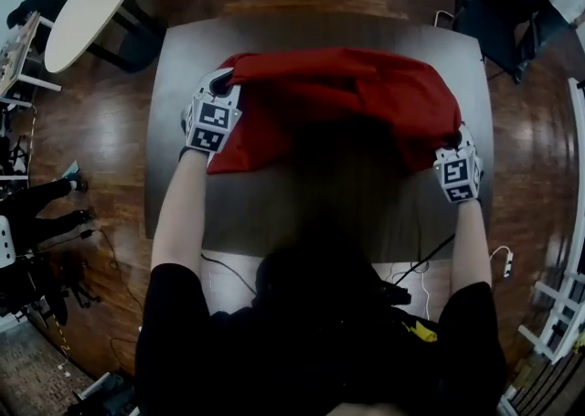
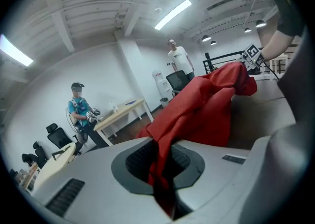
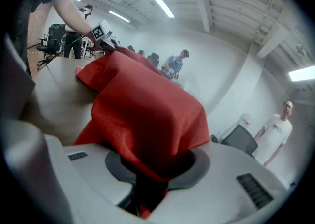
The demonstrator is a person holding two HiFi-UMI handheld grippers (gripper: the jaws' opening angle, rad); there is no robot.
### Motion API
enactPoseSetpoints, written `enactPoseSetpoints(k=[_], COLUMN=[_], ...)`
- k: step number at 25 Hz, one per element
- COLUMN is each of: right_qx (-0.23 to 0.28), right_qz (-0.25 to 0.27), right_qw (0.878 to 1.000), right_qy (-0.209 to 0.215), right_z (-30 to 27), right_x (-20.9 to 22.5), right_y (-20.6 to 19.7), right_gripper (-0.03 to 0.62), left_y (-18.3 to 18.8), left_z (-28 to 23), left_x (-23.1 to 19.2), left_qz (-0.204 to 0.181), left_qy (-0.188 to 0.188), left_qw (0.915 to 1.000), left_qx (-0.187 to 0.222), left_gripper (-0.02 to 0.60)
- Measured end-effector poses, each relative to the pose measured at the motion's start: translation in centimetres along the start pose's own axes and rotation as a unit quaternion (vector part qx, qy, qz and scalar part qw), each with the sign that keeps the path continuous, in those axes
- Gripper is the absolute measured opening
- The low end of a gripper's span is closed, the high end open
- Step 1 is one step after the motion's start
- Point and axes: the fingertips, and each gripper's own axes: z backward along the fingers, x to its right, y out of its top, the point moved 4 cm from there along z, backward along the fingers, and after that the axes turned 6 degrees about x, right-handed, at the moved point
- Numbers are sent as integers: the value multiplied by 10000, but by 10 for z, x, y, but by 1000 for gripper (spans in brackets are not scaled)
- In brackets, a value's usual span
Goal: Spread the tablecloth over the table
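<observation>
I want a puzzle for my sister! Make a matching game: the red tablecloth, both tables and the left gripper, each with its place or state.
1 red fabric tablecloth
2 dark square table
3 white oval table
4 left gripper

A apart, upper left in head view
B shut on the cloth
C bunched up
D under the cloth

Pairs: 1-C, 2-D, 3-A, 4-B.

— What colour is the cloth (image 1: 347,94)?
— Plain red, no print. The tabletop (image 1: 320,213) under it is a dull grey-brown.
— And the grippers?
— The left gripper (image 1: 222,87) and right gripper (image 1: 454,138) are pale grey-white. Each carries a cube of black-and-white square markers, and the jaws have dark grey pads (image 2: 129,168).
— Around the tabletop?
— A reddish-brown wood floor (image 1: 101,176). Past the tabletop's far left corner is a cream oval table (image 1: 91,7). The person's sleeves (image 1: 174,314) are black.
</observation>
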Motion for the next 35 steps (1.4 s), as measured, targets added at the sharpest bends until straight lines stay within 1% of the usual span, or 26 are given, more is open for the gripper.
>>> enactPoseSetpoints(k=[4,7,8,9,11,12,13,14,15,16,17,18,19,22,23,25,26,27,28,29,32,34,35], right_qx=[-903,-1283,-1428,-1587,-1813,-1855,-1859,-1838,-1796,-1736,-1659,-1567,-1466,-1222,-1105,-734,-500,-271,-88,17,-16,-61,-100], right_qz=[-136,-204,-318,-479,-879,-1091,-1275,-1410,-1495,-1534,-1530,-1486,-1419,-1342,-1357,-1403,-1413,-1393,-1336,-1245,-928,-877,-865], right_qw=[9958,9915,9892,9861,9792,9761,9737,9723,9719,9724,9739,9762,9788,9834,9845,9871,9885,9898,9910,9921,9945,9941,9939], right_qy=[35,-4,19,73,240,301,324,313,288,269,254,223,165,-74,-153,-216,-176,-102,1,130,494,634,681], right_z=[-33,-50,-55,-60,-67,-68,-67,-65,-61,-56,-50,-43,-34,0,12,35,44,49,51,50,36,27,23], right_x=[-12,-15,-17,-21,-27,-28,-26,-22,-17,-11,-5,-1,4,11,11,4,-4,-16,-30,-46,-92,-111,-117], right_y=[-54,-69,-77,-87,-104,-108,-110,-110,-109,-107,-104,-101,-97,-83,-77,-56,-43,-28,-15,-5,5,7,7], right_gripper=[131,171,184,192,210,221,234,281,345,392,423,423,423,423,425,423,416,354,313,308,308,252,253], left_y=[-28,-56,-68,-82,-109,-116,-120,-119,-114,-105,-93,-82,-73,-55,-50,-40,-37,-37,-38,-40,-50,-55,-58], left_z=[-46,-73,-79,-84,-90,-89,-88,-85,-82,-78,-73,-66,-57,-25,-13,10,19,26,31,35,42,45,46], left_x=[37,52,58,65,81,87,89,88,85,80,75,70,66,61,62,71,79,88,99,110,141,157,163], left_qz=[98,238,244,227,256,368,560,823,1118,1380,1541,1563,1459,960,897,944,989,1018,1030,1034,1092,1181,1211], left_qy=[-291,-260,-282,-352,-568,-644,-677,-676,-662,-653,-645,-633,-619,-615,-618,-649,-689,-738,-791,-846,-968,-980,-977], left_qw=[9982,9943,9916,9875,9771,9738,9729,9735,9742,9750,9762,9785,9819,9907,9920,9925,9920,9915,9910,9905,9883,9869,9864], left_qx=[-508,-1007,-1241,-1520,-2035,-2151,-2139,-2025,-1843,-1616,-1381,-1185,-1041,-746,-642,-437,-364,-324,-315,-331,-435,-493,-531], left_gripper=[18,20,25,43,98,114,127,163,240,312,365,370,370,368,367,339,339,339,339,339,339,339,339])
